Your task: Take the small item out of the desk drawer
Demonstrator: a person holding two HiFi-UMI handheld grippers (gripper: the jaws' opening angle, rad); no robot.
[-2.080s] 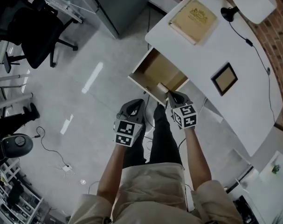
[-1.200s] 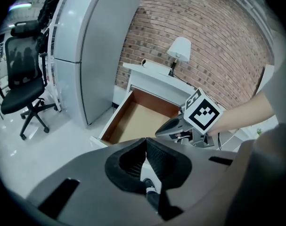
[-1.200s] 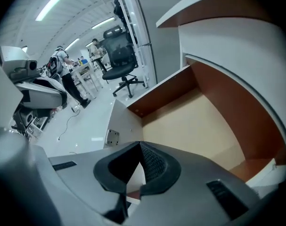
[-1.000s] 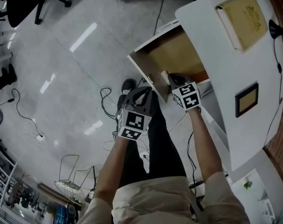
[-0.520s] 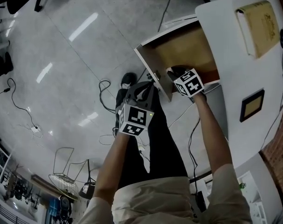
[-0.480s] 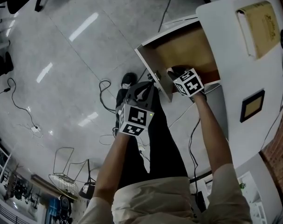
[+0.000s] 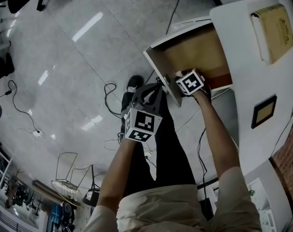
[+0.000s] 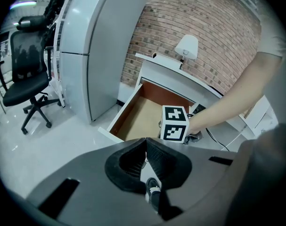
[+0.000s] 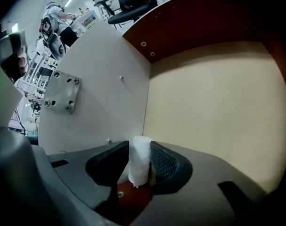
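The desk drawer [image 7: 161, 79] stands pulled open, its tan floor [image 9: 213, 102] bare. A small white roll [image 9: 139, 160] stands upright just inside the drawer's front panel [image 9: 100, 93]. My right gripper [image 9: 140, 147] points steeply down into the drawer. Its jaws have just been opening and now stand on either side of the roll without clamping it. In the head view its marker cube [image 7: 189, 82] hides the fingertips and the roll. My left gripper [image 7: 148, 93] hangs outside the drawer front, shut and empty [image 8: 145, 142].
A tan book [image 7: 274, 25] and a small framed picture [image 7: 263, 111] lie on the white desk. A lamp [image 8: 187, 46] stands at the brick wall. A grey cabinet [image 8: 95, 46] and an office chair [image 8: 27, 79] are left of the drawer. Cables [image 7: 110, 95] trail on the floor.
My right gripper has sunk into the drawer and tipped to point more steeply down behind the front panel. The left gripper has barely moved.
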